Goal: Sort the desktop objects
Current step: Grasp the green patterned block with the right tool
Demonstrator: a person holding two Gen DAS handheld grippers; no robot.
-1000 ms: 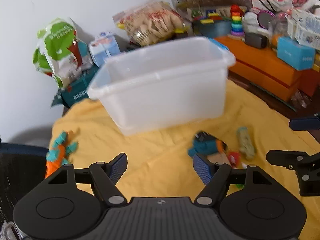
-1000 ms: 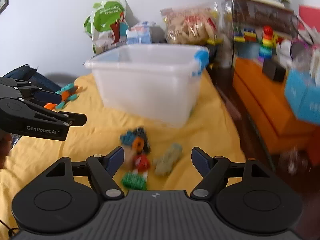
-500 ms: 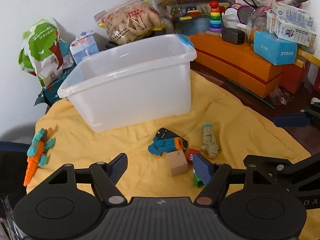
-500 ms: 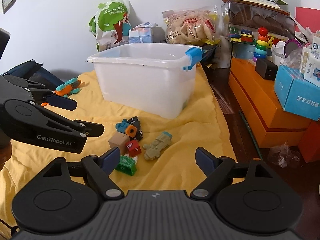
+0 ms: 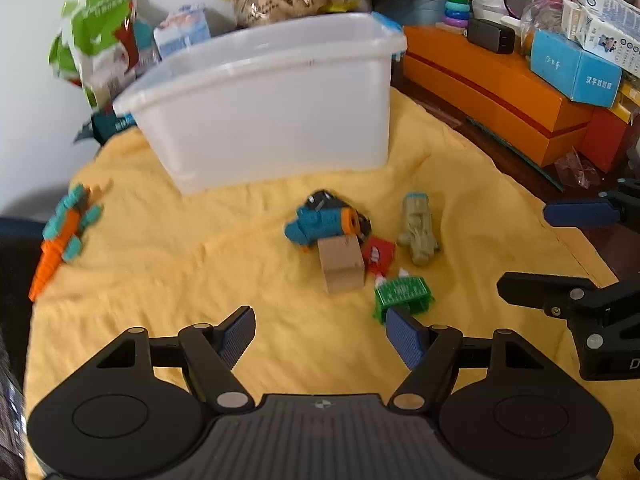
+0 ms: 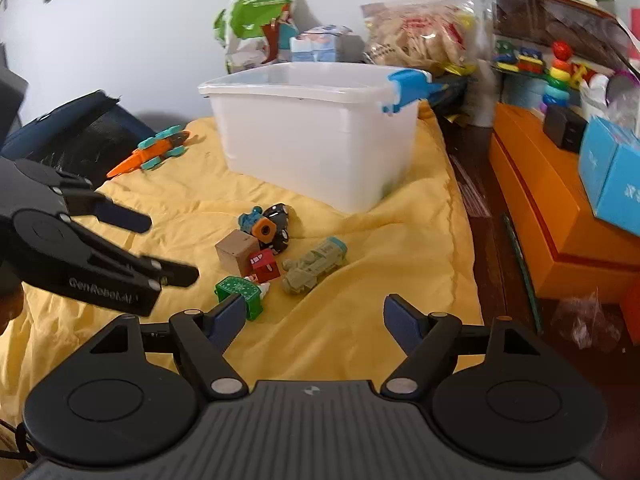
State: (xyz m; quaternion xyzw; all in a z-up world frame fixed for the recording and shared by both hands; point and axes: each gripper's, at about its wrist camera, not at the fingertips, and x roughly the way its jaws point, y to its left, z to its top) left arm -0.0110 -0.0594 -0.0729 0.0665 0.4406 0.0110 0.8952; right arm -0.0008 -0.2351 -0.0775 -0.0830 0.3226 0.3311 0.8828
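Left gripper [image 5: 320, 334]: fingers spread, holding nothing, above yellow cloth [image 5: 160, 280]. Green block [image 5: 402, 294] just ahead of its right fingertip; wooden cube [image 5: 342, 266] and blue-orange toy [image 5: 320, 226] further ahead, white bin [image 5: 272, 100] beyond. Orange-teal toy [image 5: 62, 236] far left.

Right gripper [image 6: 314, 318]: spread, empty. Grey-green vehicle [image 6: 314, 264] ahead, red block [image 6: 264, 265] ahead-left.

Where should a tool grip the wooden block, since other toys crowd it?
Judging from both views, take the wooden block from above, across its two flat side faces. The blue toy lies against its far end and the red block sits close on one side, so the fingers should drop in at the near end, where bare yellow cloth surrounds it.
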